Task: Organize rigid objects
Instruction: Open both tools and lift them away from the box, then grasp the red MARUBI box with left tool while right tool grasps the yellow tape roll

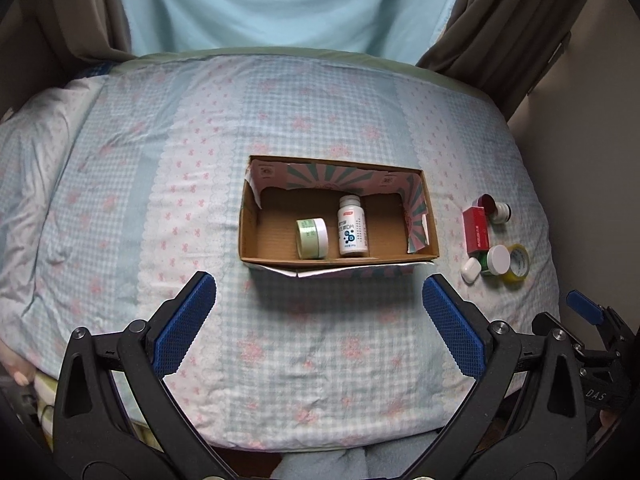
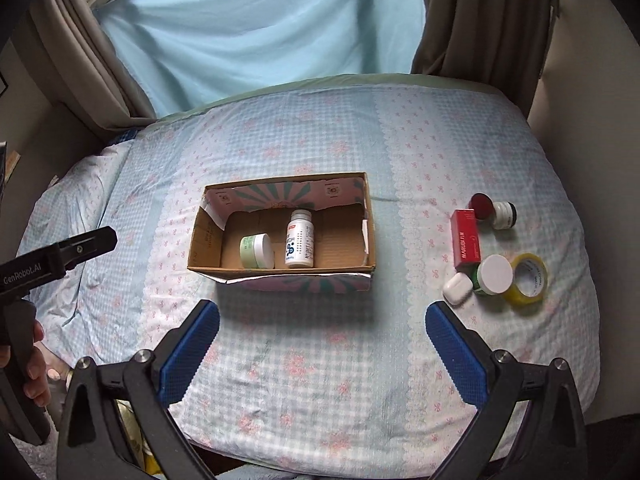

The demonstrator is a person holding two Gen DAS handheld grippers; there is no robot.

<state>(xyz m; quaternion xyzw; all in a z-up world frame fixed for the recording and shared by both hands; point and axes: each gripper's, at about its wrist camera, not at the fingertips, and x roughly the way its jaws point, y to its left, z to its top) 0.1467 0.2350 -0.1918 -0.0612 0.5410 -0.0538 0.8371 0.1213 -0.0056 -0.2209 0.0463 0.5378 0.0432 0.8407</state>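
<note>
Soft quilted cloth on the bedspread (image 1: 320,340), matt and faintly rumpled. The cardboard box (image 1: 256,236) shows raw brown corrugated board inside, with glossy printed paper lining its walls. White bottle (image 1: 351,227): smooth plastic with a slight sheen. The tape roll (image 2: 527,282) looks glossy, translucent yellow. Left gripper (image 1: 319,295) pads (image 1: 182,330) are blue textured rubber on matt black plastic arms.

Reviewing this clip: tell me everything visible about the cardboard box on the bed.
The cardboard box is a shallow, open-topped brown carton whose flaps, printed pink and teal, are folded inward and outward. It sits flat mid-bed on the checked quilt. Inside, a pale green jar lies on its side left of a white bottle; the right part looks bare. Neither gripper touches it.
</note>
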